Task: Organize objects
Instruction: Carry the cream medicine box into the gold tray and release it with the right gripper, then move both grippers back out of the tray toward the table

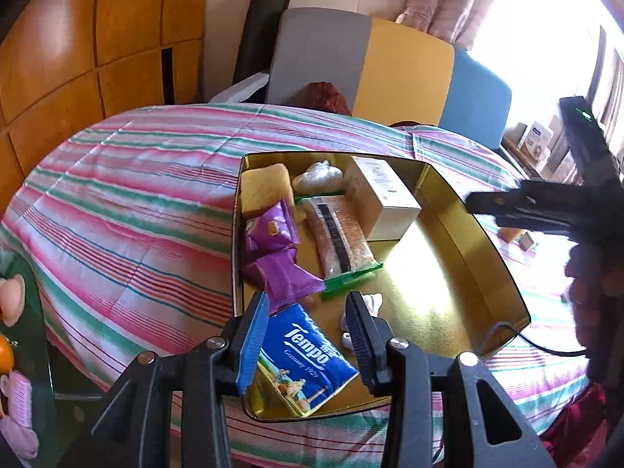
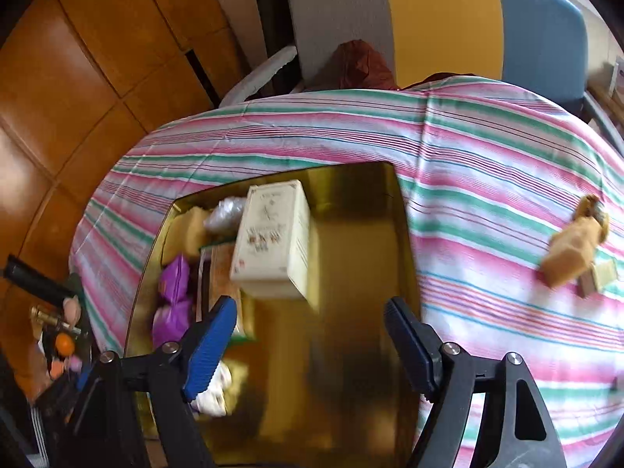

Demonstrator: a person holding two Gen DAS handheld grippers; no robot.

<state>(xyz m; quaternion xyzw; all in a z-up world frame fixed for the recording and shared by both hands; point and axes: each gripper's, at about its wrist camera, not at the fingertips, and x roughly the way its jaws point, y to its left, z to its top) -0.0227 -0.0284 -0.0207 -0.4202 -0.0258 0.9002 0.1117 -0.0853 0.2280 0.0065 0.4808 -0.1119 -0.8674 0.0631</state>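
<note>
The blue packet [image 1: 302, 358] between my left tongs [image 1: 308, 335] reads "Tempo" and "Germany 1929" in white; it is soft plastic and lies in the near corner of the gold tin tray [image 1: 460, 234], with my left fingers spread either side of it and gripping nothing. Farther into the tray lie two crinkly purple wrappers [image 1: 279, 257], a long clear-wrapped biscuit pack [image 1: 339, 240] with green ends, a yellow sponge-like block [image 1: 267, 189], a knotted clear bag [image 1: 318, 175] and a cream carton [image 2: 273, 249] (its print is too blurred to read). My right tongs [image 2: 308, 347] hang wide apart and empty above the tray's bare shiny floor. Something small and white [image 1: 368, 304] sits half hidden behind my left finger. Right of the tray, on the striped pink-and-green cloth [image 2: 487, 179], rests a tan parcel [image 2: 573, 249], smeared by motion.
</note>
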